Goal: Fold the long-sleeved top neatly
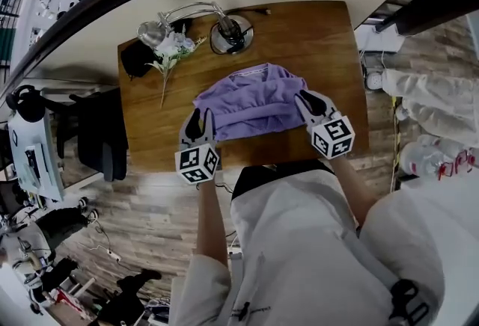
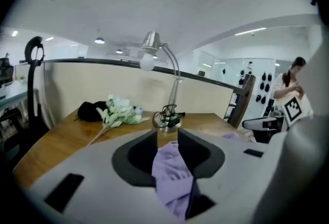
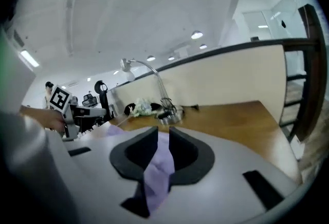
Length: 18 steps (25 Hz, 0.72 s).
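The purple long-sleeved top [image 1: 251, 102] lies bunched on the wooden table [image 1: 314, 40], its near edge raised at both ends. My left gripper [image 1: 200, 120] holds the near left corner and my right gripper [image 1: 308, 102] holds the near right corner. In the left gripper view the purple fabric [image 2: 172, 176] runs between the dark jaws of the left gripper [image 2: 167, 141] and hangs toward the camera. In the right gripper view a strip of the top [image 3: 158, 171] is pinched the same way in the right gripper [image 3: 163, 138].
A desk lamp [image 1: 230, 33] with a round base stands at the table's back. A spray of white flowers [image 1: 172, 48] and a black pouch [image 1: 137, 59] lie at the back left. A dark chair [image 1: 101, 137] stands left of the table. Another person [image 2: 290, 84] stands off to the side.
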Motion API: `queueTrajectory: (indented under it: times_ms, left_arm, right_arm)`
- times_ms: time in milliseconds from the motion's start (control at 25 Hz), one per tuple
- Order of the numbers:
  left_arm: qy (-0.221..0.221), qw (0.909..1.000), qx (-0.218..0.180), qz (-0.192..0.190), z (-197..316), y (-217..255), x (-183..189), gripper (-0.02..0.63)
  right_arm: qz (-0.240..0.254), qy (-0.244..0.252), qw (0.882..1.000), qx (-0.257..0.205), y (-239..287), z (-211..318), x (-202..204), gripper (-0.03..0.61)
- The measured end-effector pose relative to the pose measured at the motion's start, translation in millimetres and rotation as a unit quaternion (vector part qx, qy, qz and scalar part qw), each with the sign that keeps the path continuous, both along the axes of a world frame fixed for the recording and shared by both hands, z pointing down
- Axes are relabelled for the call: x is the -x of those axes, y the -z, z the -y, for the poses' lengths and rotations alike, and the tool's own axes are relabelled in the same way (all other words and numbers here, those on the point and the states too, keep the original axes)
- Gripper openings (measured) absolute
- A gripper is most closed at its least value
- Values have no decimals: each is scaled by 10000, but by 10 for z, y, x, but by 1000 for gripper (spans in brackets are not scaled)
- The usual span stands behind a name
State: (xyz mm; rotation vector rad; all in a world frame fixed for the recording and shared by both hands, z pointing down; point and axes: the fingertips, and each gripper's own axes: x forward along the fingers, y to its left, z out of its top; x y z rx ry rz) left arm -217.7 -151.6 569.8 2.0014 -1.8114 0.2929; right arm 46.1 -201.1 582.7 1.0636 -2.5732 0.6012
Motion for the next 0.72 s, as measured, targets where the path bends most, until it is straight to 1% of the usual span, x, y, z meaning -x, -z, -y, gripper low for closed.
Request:
queueTrajectory:
  times_ms: [40, 80, 120, 160, 240, 360, 480, 600, 720]
  left_arm:
    - [-150, 9998, -113, 88, 130, -30, -136, 130]
    - [-273, 9994, -141, 128, 250, -96, -262, 130]
    - [-337, 9993, -113, 103, 352, -182, -356, 130]
    - [-331, 9994, -67, 30, 430, -273, -404, 129]
    - [-161, 9998, 30, -95, 516, -454, -371, 127]
    - [91, 9995, 296, 30, 519, -741, -210, 121]
    - [192, 9983, 538, 133, 510, -1010, -69, 120]
    - [340, 9968, 723, 75, 520, -1198, 27, 115]
    - [501, 9949, 873, -46, 557, -1281, 78, 101]
  right_arm:
    - [45, 135, 9995, -294, 83, 42, 239, 69]
    - [53, 265, 9983, -521, 116, 83, 478, 54]
    - [28, 354, 9973, -643, 94, 131, 687, 44]
    - [-28, 385, 9972, -641, 19, 186, 847, 52]
    - [-223, 310, 9985, -395, -235, 310, 986, 52]
    - [-465, 28, 9989, -5, -605, 483, 839, 40]
    - [-411, -206, 9986, 249, -839, 631, 701, 9]
    - [-491, -296, 9975, 414, -988, 704, 677, 5]
    - [-618, -447, 9960, 459, -1046, 745, 644, 5]
